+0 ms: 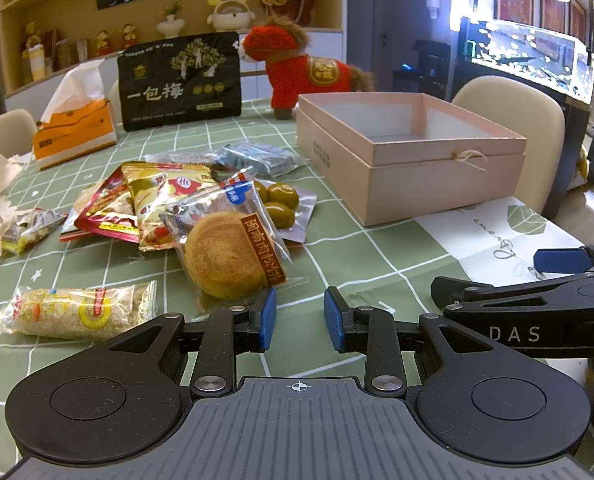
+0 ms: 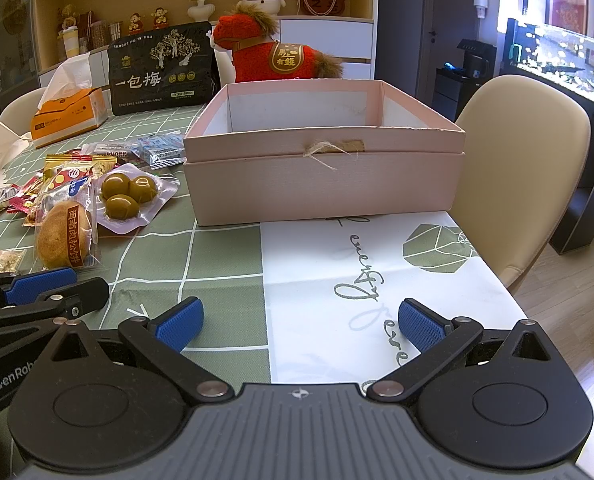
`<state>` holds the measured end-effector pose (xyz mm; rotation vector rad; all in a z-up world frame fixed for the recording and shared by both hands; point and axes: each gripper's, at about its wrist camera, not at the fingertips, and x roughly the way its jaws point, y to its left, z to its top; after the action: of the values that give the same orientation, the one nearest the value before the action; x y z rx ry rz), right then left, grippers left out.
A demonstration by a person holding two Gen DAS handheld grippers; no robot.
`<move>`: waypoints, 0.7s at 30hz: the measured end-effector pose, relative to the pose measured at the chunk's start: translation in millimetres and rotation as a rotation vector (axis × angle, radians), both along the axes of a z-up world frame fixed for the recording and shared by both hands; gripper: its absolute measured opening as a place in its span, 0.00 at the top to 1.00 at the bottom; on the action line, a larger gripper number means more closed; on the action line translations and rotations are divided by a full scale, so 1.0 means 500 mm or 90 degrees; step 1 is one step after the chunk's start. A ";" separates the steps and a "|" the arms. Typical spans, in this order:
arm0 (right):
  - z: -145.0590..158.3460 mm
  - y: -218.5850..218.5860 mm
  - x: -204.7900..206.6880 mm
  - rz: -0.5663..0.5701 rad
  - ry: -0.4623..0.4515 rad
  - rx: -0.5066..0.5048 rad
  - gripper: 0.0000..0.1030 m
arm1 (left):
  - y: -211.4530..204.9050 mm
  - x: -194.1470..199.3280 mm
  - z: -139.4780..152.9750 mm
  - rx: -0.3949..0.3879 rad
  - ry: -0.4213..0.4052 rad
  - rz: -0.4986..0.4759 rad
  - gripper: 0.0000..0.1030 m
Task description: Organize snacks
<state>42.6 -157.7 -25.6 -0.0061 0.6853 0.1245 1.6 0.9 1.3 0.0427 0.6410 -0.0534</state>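
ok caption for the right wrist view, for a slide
Open right gripper faces the empty pink box, snack packets to its left.

Black bag [image 1: 180,78] reads "一包梅"; pastry wrapper [image 1: 263,246] seemingly "闽南肉松饼"; right hand-held gripper [image 1: 513,334] body shows "DAS".

The table [image 1: 337,248] has a green cloth with a white grid, and the box [image 2: 321,184] is pale pink outside, white inside. Toy horse [image 1: 297,68] is bright red, tissue box [image 1: 73,136] orange, fingers [image 2: 181,326] blue-padded on black.
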 end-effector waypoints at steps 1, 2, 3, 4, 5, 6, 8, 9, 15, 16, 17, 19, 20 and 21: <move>0.000 0.000 0.000 0.000 0.000 0.000 0.00 | 0.000 0.001 -0.001 -0.002 0.000 0.000 0.69; 0.000 0.000 0.000 0.000 0.000 0.000 0.00 | 0.001 0.002 -0.001 -0.004 0.000 0.000 0.69; 0.000 0.000 0.000 0.000 0.000 0.000 0.00 | 0.003 -0.003 -0.002 -0.006 0.000 0.000 0.69; 0.000 0.000 0.000 0.000 0.000 0.000 0.00 | 0.003 -0.003 -0.002 -0.007 0.000 0.000 0.69; 0.000 0.000 0.000 0.000 0.000 0.000 0.00 | 0.003 -0.003 -0.002 -0.007 0.000 0.000 0.69; 0.000 0.000 0.000 0.000 0.000 0.000 0.00 | 0.002 -0.004 -0.002 -0.007 0.000 0.000 0.69; 0.000 0.001 0.000 0.000 0.000 0.000 0.00 | 0.003 -0.004 -0.002 -0.007 0.000 0.000 0.69; 0.000 0.001 0.000 0.000 0.000 0.000 0.00 | 0.003 -0.003 -0.002 -0.007 0.000 0.000 0.69; -0.001 0.001 0.000 0.000 0.000 0.000 0.00 | 0.003 -0.003 -0.002 -0.007 0.000 0.000 0.69; -0.001 0.001 0.000 0.000 0.000 0.000 0.00 | 0.003 -0.003 -0.002 -0.007 0.000 0.000 0.69; 0.000 0.001 0.000 0.000 0.000 0.000 0.00 | 0.003 -0.003 -0.002 -0.007 0.000 0.000 0.69; 0.000 0.001 0.000 0.000 0.000 0.000 0.00 | 0.003 -0.003 -0.002 -0.007 0.000 0.000 0.69; 0.000 0.001 0.000 0.000 0.000 0.000 0.00 | 0.003 -0.003 -0.002 -0.006 0.000 0.000 0.69; 0.000 0.001 0.000 0.000 0.000 0.000 0.00 | 0.003 -0.003 -0.002 -0.007 0.000 0.000 0.69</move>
<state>42.6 -157.3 -25.8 -0.0055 0.6846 0.1240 -0.2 2.3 0.4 0.0324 0.6411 -0.0566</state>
